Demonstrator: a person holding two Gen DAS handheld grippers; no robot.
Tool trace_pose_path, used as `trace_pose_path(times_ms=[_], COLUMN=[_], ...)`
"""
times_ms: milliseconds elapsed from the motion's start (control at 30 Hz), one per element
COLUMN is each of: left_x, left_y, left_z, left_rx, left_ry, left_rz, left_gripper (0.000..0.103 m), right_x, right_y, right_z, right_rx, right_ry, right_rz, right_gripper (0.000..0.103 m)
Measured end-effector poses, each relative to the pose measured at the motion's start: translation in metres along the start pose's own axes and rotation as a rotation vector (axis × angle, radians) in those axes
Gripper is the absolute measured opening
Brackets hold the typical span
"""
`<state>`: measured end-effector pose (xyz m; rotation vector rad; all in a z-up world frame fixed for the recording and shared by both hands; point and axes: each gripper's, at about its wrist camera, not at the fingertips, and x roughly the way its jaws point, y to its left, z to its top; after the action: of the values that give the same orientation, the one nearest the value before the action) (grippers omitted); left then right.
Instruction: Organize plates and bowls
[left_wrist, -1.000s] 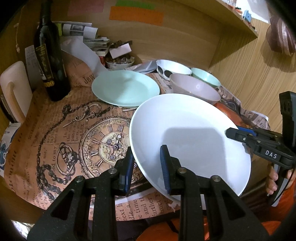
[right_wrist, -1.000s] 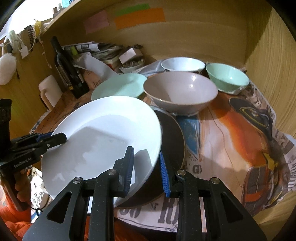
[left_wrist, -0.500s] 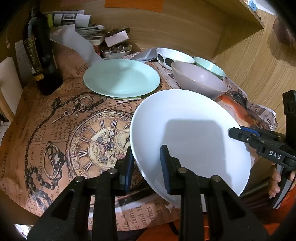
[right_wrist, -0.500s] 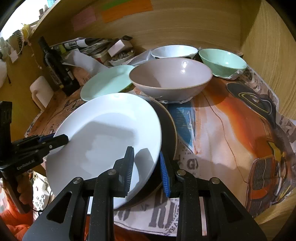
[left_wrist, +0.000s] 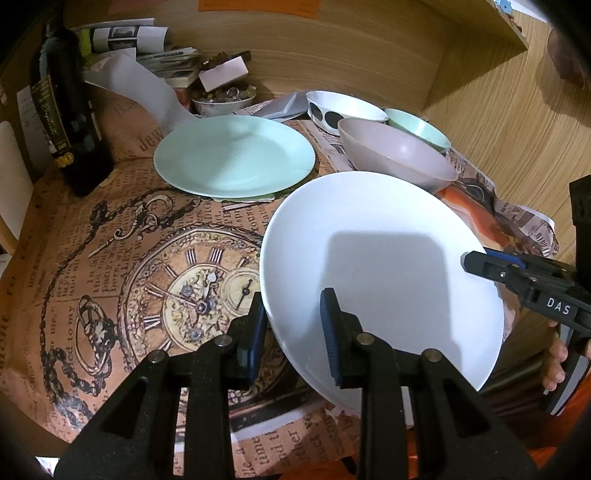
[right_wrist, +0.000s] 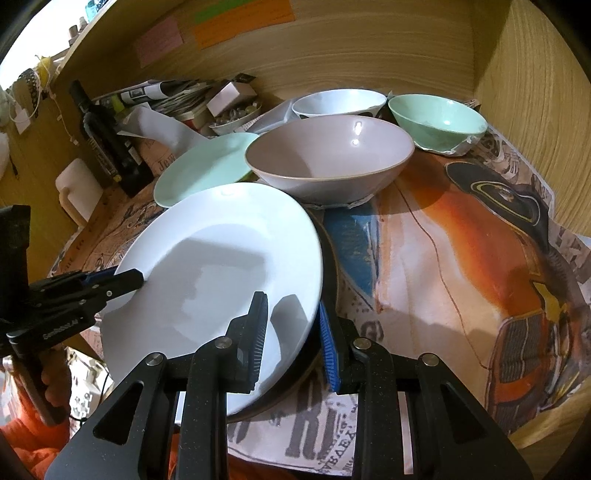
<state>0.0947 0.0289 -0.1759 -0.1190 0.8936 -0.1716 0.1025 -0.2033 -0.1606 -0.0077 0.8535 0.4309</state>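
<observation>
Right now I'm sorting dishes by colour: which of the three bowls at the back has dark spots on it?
The white bowl, farthest back. Big black dots mark its outer wall; the mauve bowl and the mint bowl are plain.

A large plate (left_wrist: 380, 258) sits at the near edge of the table (right_wrist: 461, 258), tilted, lying over a dark plate (right_wrist: 328, 280) beneath it. The left gripper (left_wrist: 291, 328) straddles its left rim; the right gripper (right_wrist: 291, 336) straddles its right rim together with the dark plate. Behind it to the left lies a second plate (left_wrist: 232, 155). Behind it to the right stands a wide bowl (right_wrist: 328, 158), with a spotted bowl (right_wrist: 338, 101) and a smaller bowl (right_wrist: 437, 118) side by side behind that. A bottle (left_wrist: 70, 110) stands at the far left, near the back wall.
</observation>
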Motion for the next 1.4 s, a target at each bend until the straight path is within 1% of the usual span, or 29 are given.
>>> trace_pose_path(times_ms=[167,200,267,367,467,533,667,733,767,800,833,933,967,1000,1033,1067,1100,1133,1167,1300,1400], left_x=[0.002,0.003,0.004,0.004,0.004,0.003,-0.007,-0.016,-0.019,-0.025,-0.029,-0.042,-0.047,-0.049,-0.053,-0.054,-0.056,-0.059,-0.061,-0.063,-0.061], left_y=[-0.003,-0.003,-0.007,-0.012,-0.011,-0.008,-0.004,0.000,0.001,0.004,0.006,0.011,0.014,0.016,0.019,0.021,0.024,0.027,0.031,0.046,0.054], left_z=[-0.001,0.000,-0.001,-0.002,-0.002,-0.001,0.003,0.007,0.009,0.012,0.014,0.023,0.026,0.029,0.033,0.036,0.039,0.043,0.046,0.060,0.069], left_rx=[0.016,0.021,0.041,0.071,0.069,0.062,0.057,0.051,0.048,0.043,0.041,0.034,0.029,0.025,0.015,0.009,0.001,-0.008,-0.015,-0.037,-0.044], left_ry=[0.004,0.011,0.003,-0.013,-0.017,-0.025,-0.058,-0.087,-0.099,-0.121,-0.137,-0.186,-0.200,-0.209,-0.223,-0.230,-0.242,-0.256,-0.265,-0.277,-0.277], left_rz=[-0.009,-0.013,0.003,0.036,0.034,0.035,0.053,0.061,0.066,0.074,0.080,0.101,0.107,0.110,0.117,0.123,0.131,0.138,0.144,0.159,0.181], left_gripper=[0.030,0.030,0.031,0.031,0.031,0.031,0.037,0.042,0.047,0.051,0.053,0.061,0.066,0.071,0.074,0.081,0.087,0.089,0.091,0.091,0.092], right_x=[-0.002,-0.003,-0.004,-0.009,-0.012,-0.013,-0.018,-0.021,-0.022,-0.022,-0.023,-0.023,-0.023,-0.022,-0.021,-0.021,-0.020,-0.020,-0.020,-0.014,-0.010], right_y=[0.000,0.000,-0.001,-0.001,0.006,0.009,0.013,0.017,0.019,0.022,0.025,0.032,0.033,0.036,0.039,0.041,0.043,0.044,0.045,0.051,0.054], right_z=[0.001,0.001,0.000,0.002,0.003,0.005,0.010,0.015,0.016,0.020,0.022,0.031,0.034,0.038,0.042,0.045,0.049,0.052,0.056,0.073,0.086], right_rx=[-0.004,-0.009,-0.015,-0.016,-0.049,-0.063,-0.075,-0.087,-0.093,-0.104,-0.111,-0.131,-0.137,-0.143,-0.149,-0.155,-0.158,-0.160,-0.165,-0.171,-0.171], right_ry=[0.000,0.000,-0.015,-0.035,-0.064,-0.072,-0.093,-0.111,-0.117,-0.126,-0.132,-0.157,-0.161,-0.167,-0.174,-0.183,-0.195,-0.207,-0.219,-0.242,-0.262], right_rz=[-0.010,-0.025,-0.053,-0.028,-0.053,-0.052,-0.041,-0.033,-0.033,-0.031,-0.029,-0.026,-0.024,-0.021,-0.017,-0.014,-0.014,-0.015,-0.016,-0.005,0.019], right_gripper=[0.025,0.025,0.027,0.027,0.027,0.027,0.027,0.028,0.028,0.031,0.034,0.038,0.038,0.041,0.048,0.052,0.060,0.064,0.065,0.075,0.076])
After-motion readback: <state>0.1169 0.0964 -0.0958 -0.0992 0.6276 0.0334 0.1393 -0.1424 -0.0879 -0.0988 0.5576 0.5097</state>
